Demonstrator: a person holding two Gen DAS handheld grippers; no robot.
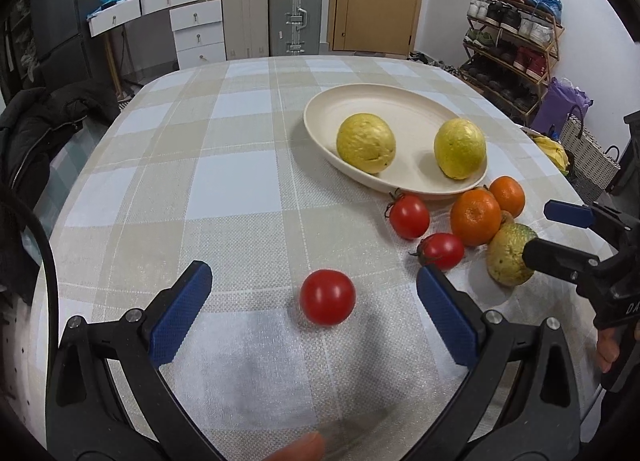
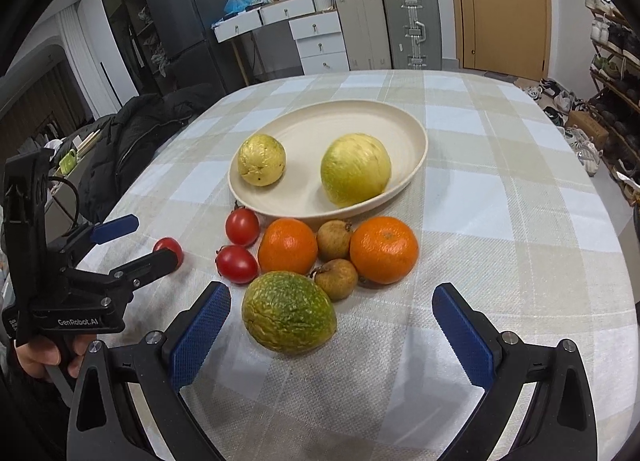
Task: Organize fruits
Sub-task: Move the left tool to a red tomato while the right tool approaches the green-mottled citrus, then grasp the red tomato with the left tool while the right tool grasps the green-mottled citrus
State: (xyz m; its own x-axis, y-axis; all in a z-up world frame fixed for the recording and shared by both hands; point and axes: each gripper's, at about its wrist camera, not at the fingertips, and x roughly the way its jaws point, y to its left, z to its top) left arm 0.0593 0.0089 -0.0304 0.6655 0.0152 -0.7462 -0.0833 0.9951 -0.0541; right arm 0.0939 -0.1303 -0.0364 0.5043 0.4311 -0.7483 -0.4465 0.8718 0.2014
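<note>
Left gripper (image 1: pixel 314 303), jaws wide, frames a round red tomato (image 1: pixel 327 297) at lower centre; only the right gripper (image 2: pixel 331 323), jaws wide, shows two small brown fruits (image 2: pixel 335 239) mid-frame.

Left gripper (image 1: pixel 314 313), jaws spread wide, with a lone red tomato (image 1: pixel 327 297) lying between them on the checked table (image 1: pixel 200 181). Beyond, a cream plate (image 1: pixel 360 109) holds two yellow fruits (image 1: pixel 366 143). Beside the plate: two tomatoes, two oranges (image 1: pixel 475 217), one green-yellow fruit (image 1: pixel 506 257).
</note>
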